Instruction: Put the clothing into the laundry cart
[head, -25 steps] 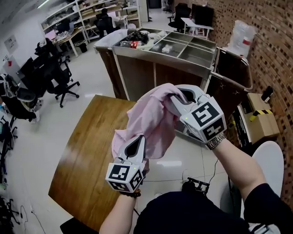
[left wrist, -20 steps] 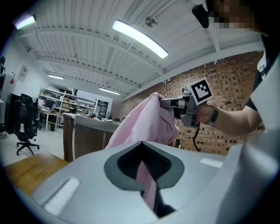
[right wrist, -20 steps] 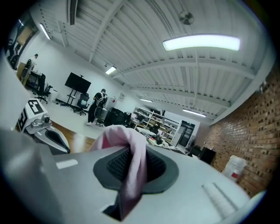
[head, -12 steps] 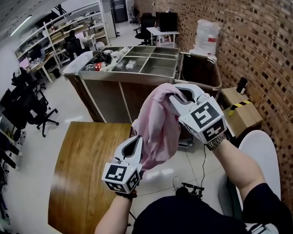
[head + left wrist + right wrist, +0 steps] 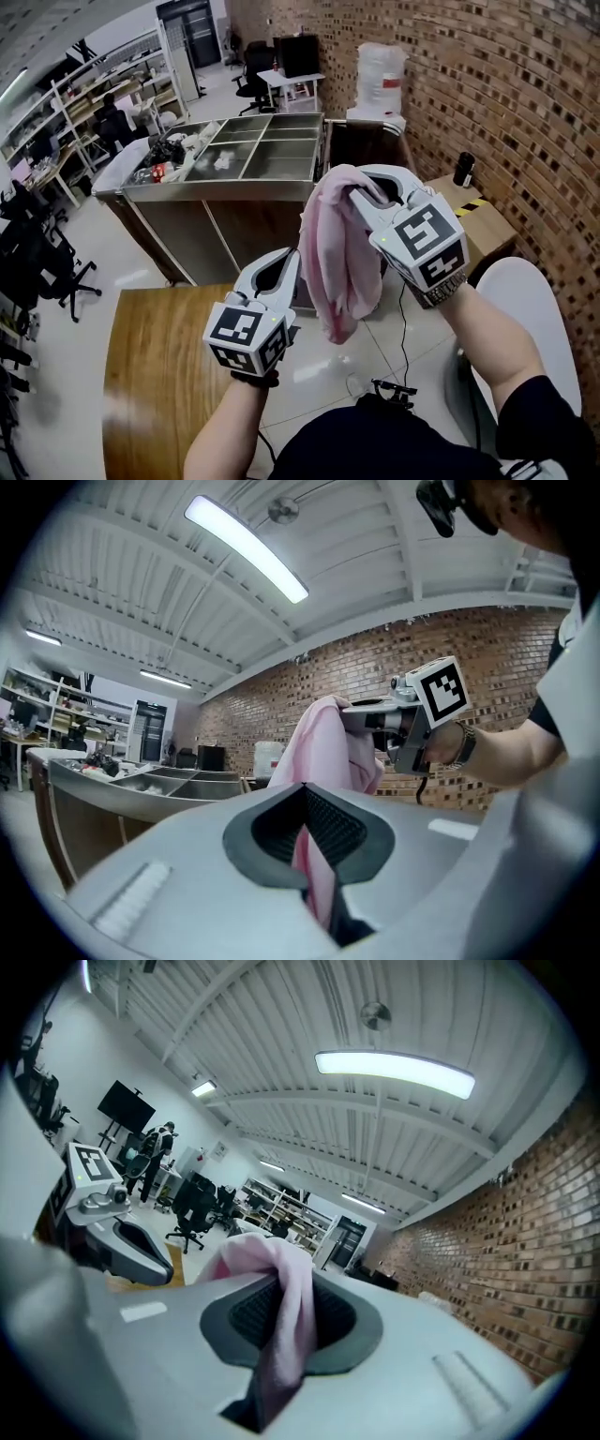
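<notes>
Pale-grey left gripper (image 5: 285,262) and right gripper (image 5: 364,194) with black-and-white marker cubes; metal wristwatch (image 5: 441,292) at four o'clock; black short-sleeved shirt (image 5: 394,442).

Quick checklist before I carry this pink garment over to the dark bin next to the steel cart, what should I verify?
1. Right gripper shut on pink garment: ok, top fold pinched.
2. Left gripper shut on it: ok, a thin strip of cloth sits between its closed jaws.
3. Garment off the floor: ok, hanging free.
4. Dark bin top open: ok; what is inside, cannot tell.
5. Garment above the bin: not ok, it hangs short of it.
6. Walkway: not ok, a cable trails across the floor ahead.
</notes>
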